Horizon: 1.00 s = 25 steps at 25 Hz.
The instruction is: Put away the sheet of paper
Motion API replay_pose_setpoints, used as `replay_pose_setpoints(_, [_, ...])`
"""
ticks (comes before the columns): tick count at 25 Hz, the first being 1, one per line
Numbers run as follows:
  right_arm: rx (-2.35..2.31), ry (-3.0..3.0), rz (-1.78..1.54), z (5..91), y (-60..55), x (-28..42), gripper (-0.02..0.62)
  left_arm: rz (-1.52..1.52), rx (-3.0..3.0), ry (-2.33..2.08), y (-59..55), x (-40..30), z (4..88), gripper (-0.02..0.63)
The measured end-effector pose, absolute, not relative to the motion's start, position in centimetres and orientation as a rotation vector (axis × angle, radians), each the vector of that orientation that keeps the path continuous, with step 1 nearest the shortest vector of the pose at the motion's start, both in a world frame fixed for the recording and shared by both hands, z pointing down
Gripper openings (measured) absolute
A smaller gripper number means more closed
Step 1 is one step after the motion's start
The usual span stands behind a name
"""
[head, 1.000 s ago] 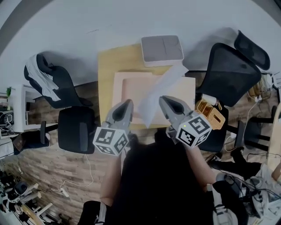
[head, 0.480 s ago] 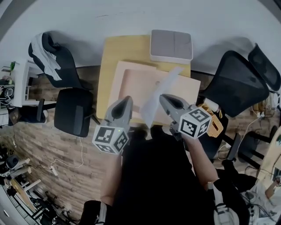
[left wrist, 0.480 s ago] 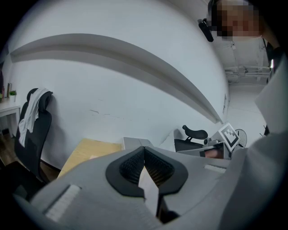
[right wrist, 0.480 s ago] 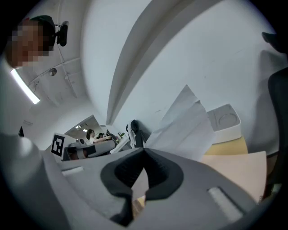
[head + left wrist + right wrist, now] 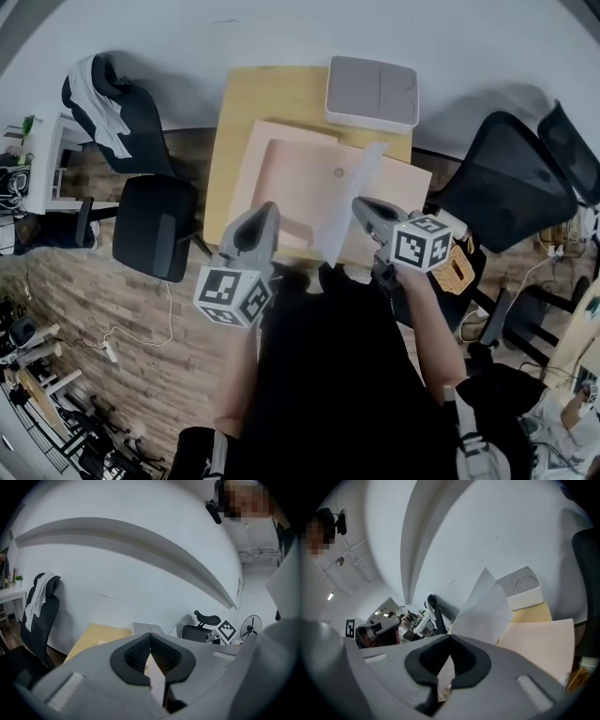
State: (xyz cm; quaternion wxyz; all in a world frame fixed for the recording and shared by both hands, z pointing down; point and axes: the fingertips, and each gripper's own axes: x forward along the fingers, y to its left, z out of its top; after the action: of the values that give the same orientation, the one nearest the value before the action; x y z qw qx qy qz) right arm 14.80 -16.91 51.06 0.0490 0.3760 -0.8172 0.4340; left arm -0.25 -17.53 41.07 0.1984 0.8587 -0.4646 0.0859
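Observation:
A white sheet of paper hangs slanted above the peach board on the wooden table. My right gripper is shut on its lower edge. In the right gripper view the sheet rises from between the jaws of the right gripper and hides part of the grey-white box. My left gripper hovers over the board's near left edge, apart from the sheet. In the left gripper view, the left gripper is shut with nothing between its jaws.
A grey-white box stands at the table's far edge. Black office chairs stand to the left and to the right of the table. Another chair with a white cloth is at the far left. A small wooden crate sits by the table's right.
The right gripper has kept its hold on the sheet and shifted slightly right, with its marker cube turned. The table has shifted in the head view. The left gripper has barely moved.

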Motion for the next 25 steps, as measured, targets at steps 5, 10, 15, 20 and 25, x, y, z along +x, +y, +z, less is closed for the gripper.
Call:
replay_pose_setpoints(5, [1.155, -2.367, 1.371, 54.5, -16.2, 16.6, 0.002, 0.239, 2.407, -1.273, -17.9, 0.8, 41.4, 0.009])
replay_pose_setpoints(10, [1.183, -2.244, 1.395, 57.4, -15.7, 18.8, 0.002, 0.242, 2.418, -1.256, -18.2, 1.6, 41.5, 0.009])
replay_pose_setpoints(15, [1.176, -2.146, 1.413, 60.0, -15.1, 20.2, 0.002, 0.242, 2.416, -1.254, -18.2, 1.8, 41.5, 0.009])
replay_pose_setpoints(20, [1.200, -2.077, 1.404, 61.9, -14.8, 21.1, 0.002, 0.242, 2.413, -1.266, -18.0, 1.5, 41.4, 0.009])
replay_pose_setpoints(25, [1.223, -2.045, 1.384, 63.3, -15.3, 21.1, 0.002, 0.242, 2.401, -1.285, -17.9, 1.0, 41.5, 0.009])
